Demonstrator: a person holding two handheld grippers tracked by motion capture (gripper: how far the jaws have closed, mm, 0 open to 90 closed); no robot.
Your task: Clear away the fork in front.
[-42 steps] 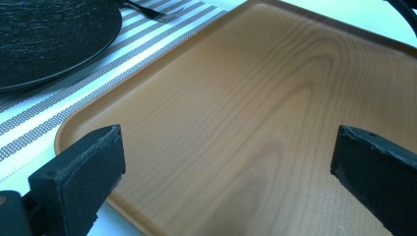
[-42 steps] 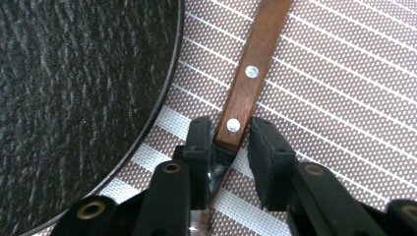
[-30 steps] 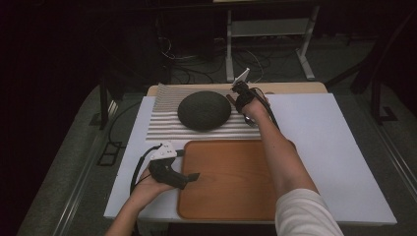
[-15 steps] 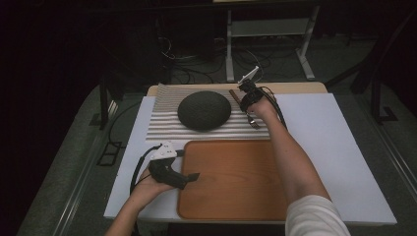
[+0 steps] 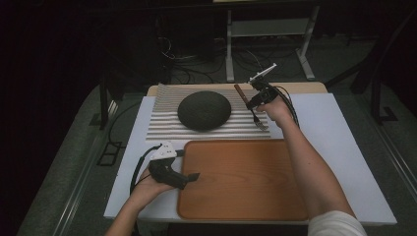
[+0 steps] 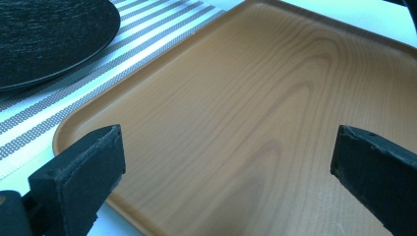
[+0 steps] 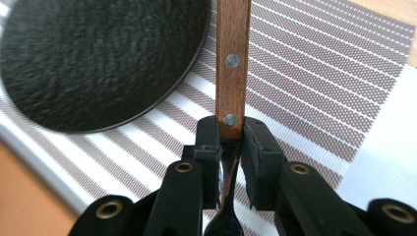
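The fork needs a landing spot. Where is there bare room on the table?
The wooden tray is bare throughout, between the left gripper and the right forearm. The white tabletop right of the striped mat is free too. The mat's middle is taken by the black plate; the right gripper holds the fork over its right edge.

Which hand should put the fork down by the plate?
Probably the right. Its gripper is already shut on the fork, lifted beside the plate. The left gripper sits open over the tray, holding nothing.

High view looks down; both close claw views share the plate [image 5: 204, 110].
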